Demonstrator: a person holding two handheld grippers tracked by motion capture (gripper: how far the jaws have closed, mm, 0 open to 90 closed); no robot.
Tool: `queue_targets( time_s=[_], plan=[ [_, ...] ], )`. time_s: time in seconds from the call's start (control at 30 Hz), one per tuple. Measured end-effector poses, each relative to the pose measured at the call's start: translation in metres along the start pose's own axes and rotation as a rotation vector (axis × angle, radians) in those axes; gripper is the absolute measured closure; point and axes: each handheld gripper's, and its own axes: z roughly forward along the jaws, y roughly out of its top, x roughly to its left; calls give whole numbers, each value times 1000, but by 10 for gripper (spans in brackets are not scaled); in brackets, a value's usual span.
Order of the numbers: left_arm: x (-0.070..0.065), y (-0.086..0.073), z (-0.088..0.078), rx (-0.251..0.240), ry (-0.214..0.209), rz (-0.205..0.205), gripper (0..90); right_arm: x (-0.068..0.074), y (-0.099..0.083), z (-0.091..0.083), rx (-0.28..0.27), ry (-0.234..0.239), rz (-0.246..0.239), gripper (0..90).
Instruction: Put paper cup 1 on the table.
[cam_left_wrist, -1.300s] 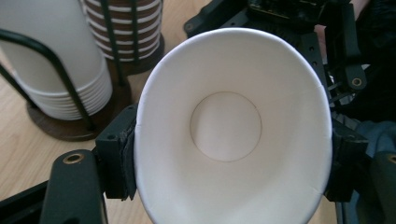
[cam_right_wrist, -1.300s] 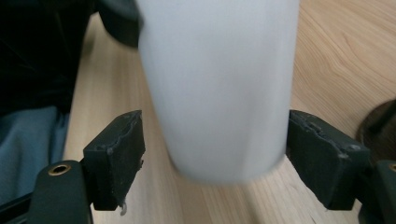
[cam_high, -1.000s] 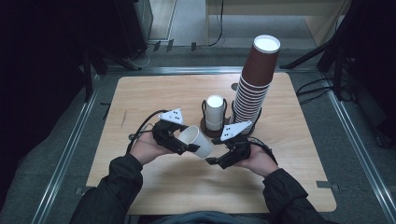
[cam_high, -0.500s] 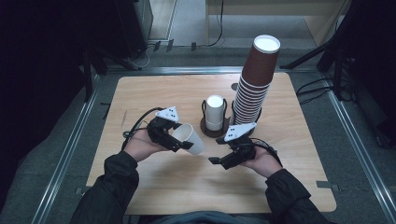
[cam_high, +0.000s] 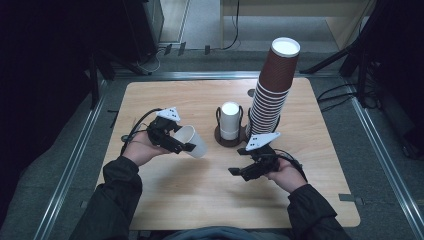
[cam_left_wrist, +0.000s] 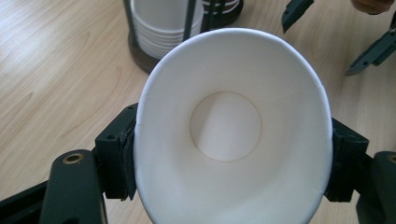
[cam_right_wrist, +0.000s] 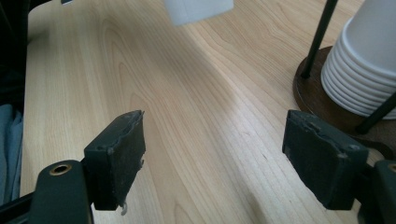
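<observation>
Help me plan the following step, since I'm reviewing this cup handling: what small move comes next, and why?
Probably set the white cup upright on the bare table: the left gripper holds it squeezed oval, on its side, away from the cup holder.

A light wooden table (cam_high: 320, 200) stands on grey floor (cam_high: 385, 165), dark surroundings.

free: bare table (cam_high: 190, 200) in lower centre of high view, between both hands, also upper left | blocked: cup holder (cam_high: 230, 137) with white cups at centre, tall brown cup stack (cam_high: 272, 90) just right of it, narrow gap between them | in the way: white cup (cam_high: 192, 141) in left gripper (cam_high: 182, 145), left of holder | right gripper (cam_high: 237, 171) below holder
</observation>
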Motion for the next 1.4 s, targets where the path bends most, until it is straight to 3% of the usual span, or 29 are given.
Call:
queue_targets(
  time_s=[0.3,0.83,1.03,1.27,1.4],
  plan=[
    [13,-10,-10,11,34,-30,240,-5,-1,-1,-1,-15,19,213],
    [43,-33,-25,61,152,-118,228,-5,-1,1,6,-4,17,214],
    [51,-41,-27,103,194,-138,228,-6,-2,1,7,-4,15,214],
    [63,-49,-30,144,265,-198,227,-6,-2,1,9,-2,17,215],
    [69,-53,-31,147,283,-227,223,-6,-2,1,10,-3,20,215]
  ],
)
